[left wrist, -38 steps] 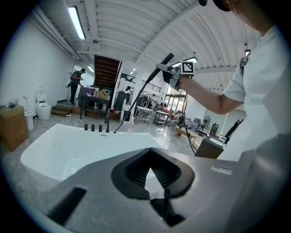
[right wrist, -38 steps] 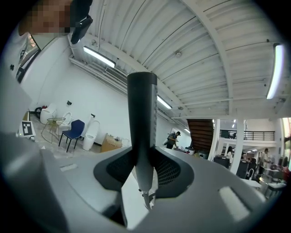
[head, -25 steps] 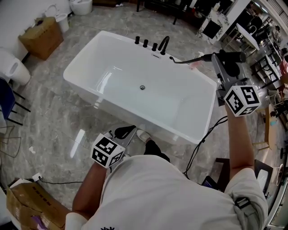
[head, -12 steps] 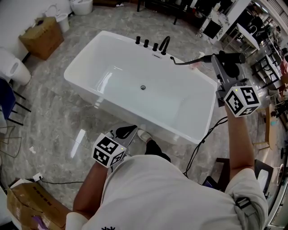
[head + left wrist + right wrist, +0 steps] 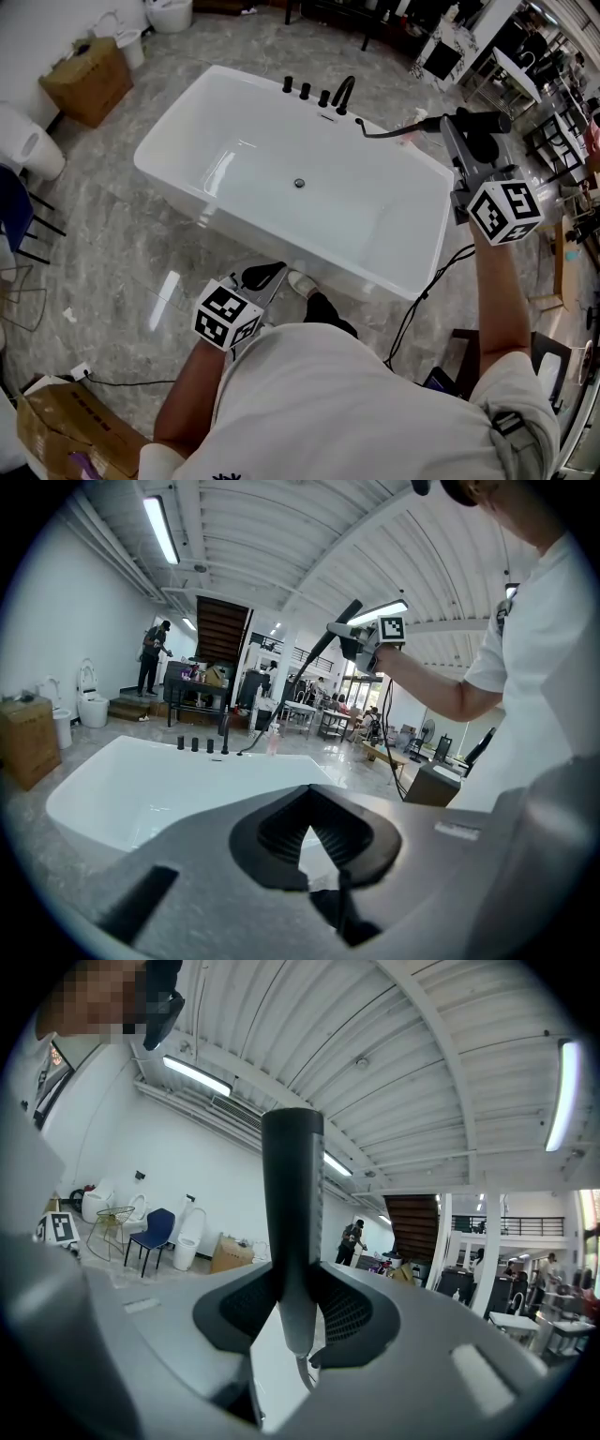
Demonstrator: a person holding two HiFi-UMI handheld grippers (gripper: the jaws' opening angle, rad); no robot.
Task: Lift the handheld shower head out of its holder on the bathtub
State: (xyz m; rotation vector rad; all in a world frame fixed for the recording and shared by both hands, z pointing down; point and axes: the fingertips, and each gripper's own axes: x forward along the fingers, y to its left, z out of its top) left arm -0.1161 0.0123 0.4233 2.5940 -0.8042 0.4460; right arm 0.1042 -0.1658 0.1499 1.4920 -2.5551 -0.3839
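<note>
The black handheld shower head (image 5: 485, 119) is up in the air above the tub's right end, clear of the deck. My right gripper (image 5: 469, 129) is shut on its handle (image 5: 292, 1204), which stands upright between the pads. Its black hose (image 5: 392, 127) trails back to the deck beside the black faucet (image 5: 342, 93) and knobs (image 5: 303, 90). The white bathtub (image 5: 192, 120) lies below. My left gripper (image 5: 262, 275) hangs low by the tub's near side, shut with nothing in it (image 5: 314, 808). In the left gripper view the raised shower head (image 5: 328, 637) and right gripper (image 5: 364, 641) show.
A cardboard box (image 5: 86, 75) and toilets (image 5: 23, 141) stand at the left, with a blue chair (image 5: 14, 208) nearby. Another box (image 5: 66, 427) sits at the bottom left. A black cable (image 5: 427, 281) runs over the floor right of the tub. Tables crowd the far right.
</note>
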